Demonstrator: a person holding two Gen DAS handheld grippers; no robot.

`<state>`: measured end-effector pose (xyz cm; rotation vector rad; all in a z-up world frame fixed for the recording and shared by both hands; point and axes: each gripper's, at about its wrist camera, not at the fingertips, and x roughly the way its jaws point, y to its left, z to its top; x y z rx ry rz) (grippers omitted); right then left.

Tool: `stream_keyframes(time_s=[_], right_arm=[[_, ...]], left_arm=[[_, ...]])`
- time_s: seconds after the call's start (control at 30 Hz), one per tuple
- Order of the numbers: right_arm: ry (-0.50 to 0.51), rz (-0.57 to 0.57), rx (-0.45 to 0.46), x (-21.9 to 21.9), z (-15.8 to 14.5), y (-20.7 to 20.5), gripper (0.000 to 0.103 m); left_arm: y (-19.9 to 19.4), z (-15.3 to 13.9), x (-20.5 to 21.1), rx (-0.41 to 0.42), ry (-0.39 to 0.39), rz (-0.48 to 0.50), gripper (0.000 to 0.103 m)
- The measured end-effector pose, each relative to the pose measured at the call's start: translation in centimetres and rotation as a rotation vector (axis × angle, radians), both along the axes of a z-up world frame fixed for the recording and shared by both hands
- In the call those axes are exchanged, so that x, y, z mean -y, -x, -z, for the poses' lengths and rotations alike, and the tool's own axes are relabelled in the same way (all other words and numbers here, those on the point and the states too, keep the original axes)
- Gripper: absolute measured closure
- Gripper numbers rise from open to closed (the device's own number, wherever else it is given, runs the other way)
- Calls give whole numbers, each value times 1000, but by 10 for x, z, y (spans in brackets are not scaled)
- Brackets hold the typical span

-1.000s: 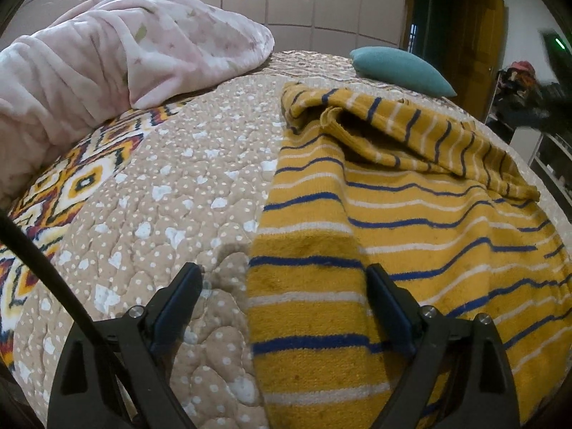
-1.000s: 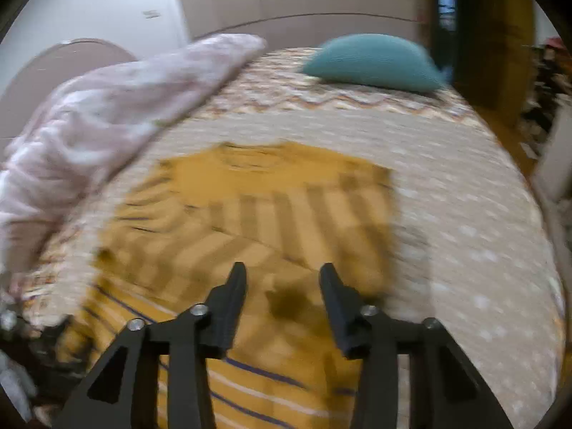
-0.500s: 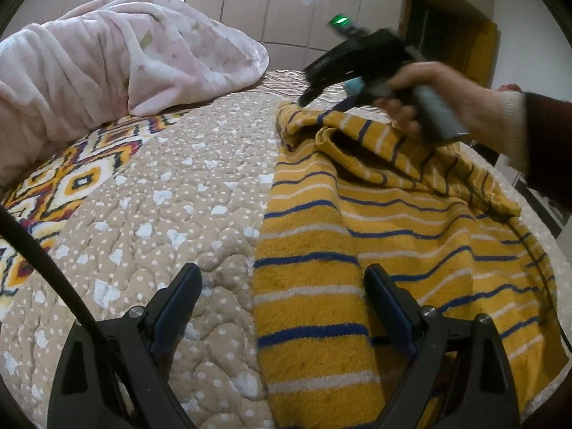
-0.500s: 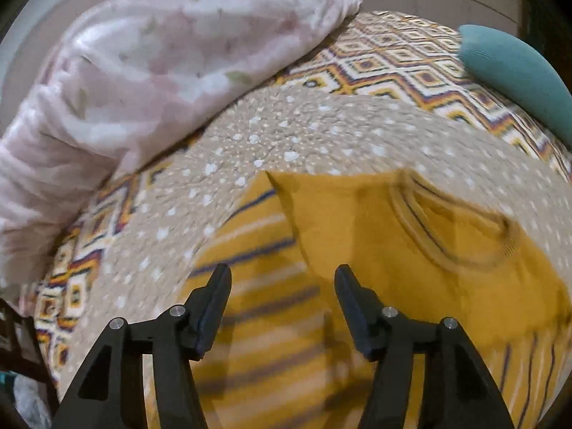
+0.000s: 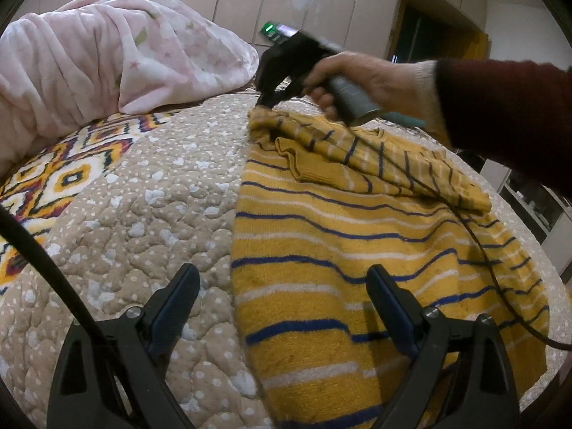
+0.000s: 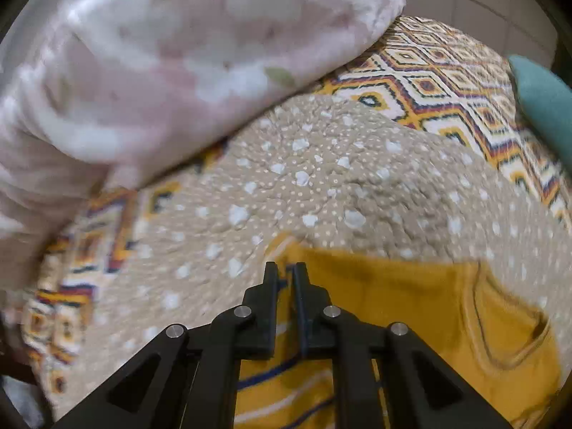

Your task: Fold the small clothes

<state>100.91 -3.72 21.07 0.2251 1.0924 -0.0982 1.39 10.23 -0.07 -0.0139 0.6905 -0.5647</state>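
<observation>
Item: yellow striped sweater (image 5: pixel 357 250), knit, blue and white bands. Lies flat on the quilted bedspread (image 5: pixel 143 214), toward the bed's right edge as the left wrist view shows it; a sleeve is folded across the chest and the far shoulder corner is bunched.

Right gripper (image 6: pixel 285 275): jaws pressed together, pinching that far shoulder corner; cloth shows between the tips.

Left gripper (image 5: pixel 282 307): jaws spread wide, hovering above the near hem, nothing held.

Step in hand, as judged: raising the shoulder to fold it toward the hem. To do it well, keep the pinch through both layers, lift low, and have the left gripper pin the near hem so the body does not drag.

Surroundings: pink blanket (image 5: pixel 107 57) heaped at the bed's far left; teal cushion (image 6: pixel 543 107) at the far edge.
</observation>
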Motion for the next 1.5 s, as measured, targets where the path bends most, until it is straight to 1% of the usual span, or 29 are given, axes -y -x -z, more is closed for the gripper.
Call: stream_keyframes(time_s=[0.03, 0.1, 0.13, 0.17, 0.2, 0.27, 0.4, 0.5, 0.57, 0.6, 0.63, 0.67, 0.7, 0.73, 0.77, 0.8, 0.83, 0.87, 0.9, 0.93, 0.97, 1.03, 1.1, 1.13, 1.2, 1.23, 1.3, 1.4, 1.5], right_arm=[[9, 4, -22, -2, 6, -3, 93], [5, 28, -3, 0, 0, 2, 87], [-16, 39, 19, 3, -8, 11, 72], [-31, 48, 45, 9, -20, 24, 53], [-23, 58, 61, 11, -29, 37, 48], [-3, 80, 98, 25, -55, 75, 46], [-42, 163, 108, 63, -90, 176, 46], [-66, 275, 115, 95, -101, 285, 46], [-41, 340, 114, 112, -103, 345, 46], [1, 379, 108, 120, -105, 376, 45], [73, 429, 86, 127, -107, 410, 44], [166, 478, 52, 133, -107, 438, 44], [323, 531, 0, 137, -107, 470, 44], [437, 555, -40, 136, -105, 489, 42], [515, 568, -72, 135, -102, 504, 41], [560, 576, -98, 134, -98, 521, 40], [526, 581, -95, 133, -91, 542, 39], [444, 585, -68, 131, -85, 559, 39], [374, 586, -42, 128, -80, 569, 39], [261, 581, -1, 123, -71, 582, 39], [146, 565, 42, 115, -61, 593, 39], [-5, 530, 109, 99, -44, 604, 39], [-172, 486, 187, 78, -25, 607, 39], [-263, 464, 222, 68, -14, 607, 39], [-378, 433, 269, 45, 2, 601, 39], [-420, 415, 294, 34, 8, 598, 39], [-480, 387, 332, 19, 16, 590, 39], [-528, 368, 340, 2, 26, 575, 39], [-529, 378, 364, -10, 32, 566, 37]], left_arm=[[0, 0, 0, 0, -1, 1, 10], [0, 0, 0, -1, -2, 2, 10], [0, 0, 0, -1, -3, 1, 10], [0, 0, 1, -1, -5, 0, 10], [0, -1, 1, -2, -6, 0, 10], [-1, 0, 1, -2, -9, -2, 10], [-1, 0, 2, 1, -12, -6, 10], [-1, 0, 2, 6, -15, -14, 10], [0, 0, 2, 13, -24, -27, 10], [0, 0, 2, 15, -28, -31, 10], [1, 1, 3, 17, -40, -41, 10], [1, 1, 4, 17, -49, -48, 10], [1, 1, 6, 12, -71, -63, 10], [0, 1, 8, 5, -91, -69, 10], [-1, 2, 10, -1, -107, -70, 10], [-3, 1, 13, -15, -137, -71, 10], [-5, -1, 15, -37, -169, -73, 10], [-5, -2, 17, -56, -188, -71, 10], [-5, -7, 17, -79, -203, -65, 14], [-2, -16, 13, -91, -190, -59, 21], [1, -24, 8, -94, -168, -62, 23], [7, -43, -9, -91, -109, -90, 23], [6, -54, -26, -110, -67, -126, 23], [3, -54, -35, -142, -46, -145, 23], [-3, -47, -45, -220, -13, -166, 23], [-7, -38, -50, -283, 15, -159, 23], [-10, -24, -50, -365, 55, -132, 23], [-2, -21, -40, -340, 54, -108, 23], [7, -17, -24, -412, 179, 21, 23]])
